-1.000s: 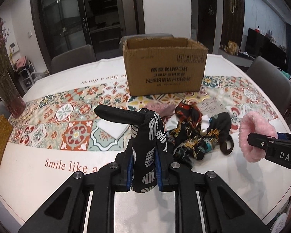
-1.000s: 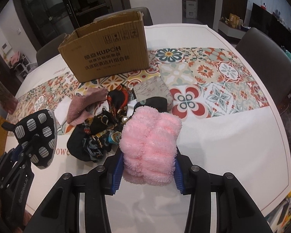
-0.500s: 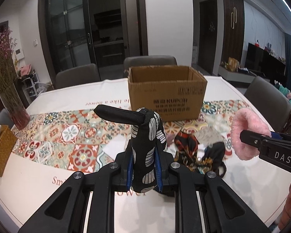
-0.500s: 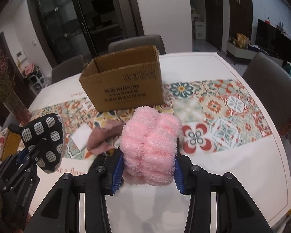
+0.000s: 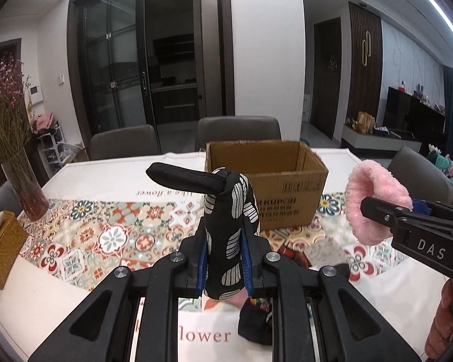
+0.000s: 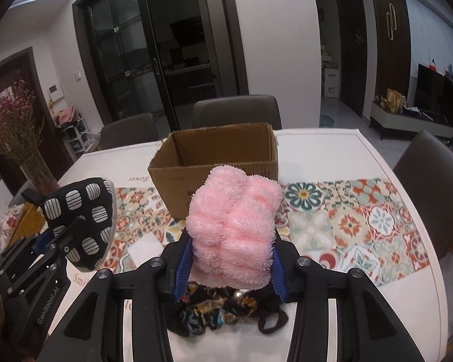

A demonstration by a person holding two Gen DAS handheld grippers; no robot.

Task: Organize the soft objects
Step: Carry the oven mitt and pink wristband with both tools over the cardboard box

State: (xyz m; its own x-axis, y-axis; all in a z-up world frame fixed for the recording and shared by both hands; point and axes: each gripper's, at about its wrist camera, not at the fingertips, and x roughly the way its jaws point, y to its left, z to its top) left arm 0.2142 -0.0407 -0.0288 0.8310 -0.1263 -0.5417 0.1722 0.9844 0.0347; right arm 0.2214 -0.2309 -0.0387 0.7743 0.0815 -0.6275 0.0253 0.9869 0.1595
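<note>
Left tongs (image 5: 223, 267): clamped on patterned mitt (image 5: 229, 229).
Right tongs (image 6: 231, 267): clamped on pink cloth (image 6: 234, 229).
Box (image 6: 214, 150): seemed unfilled.
Bench (image 6: 332, 157): pile (image 6: 226, 310) left.

Black patterned mitt (image 5: 226, 235) and fluffy pink cloth (image 6: 234, 229) held upright before open cardboard box (image 6: 217, 160).
</note>
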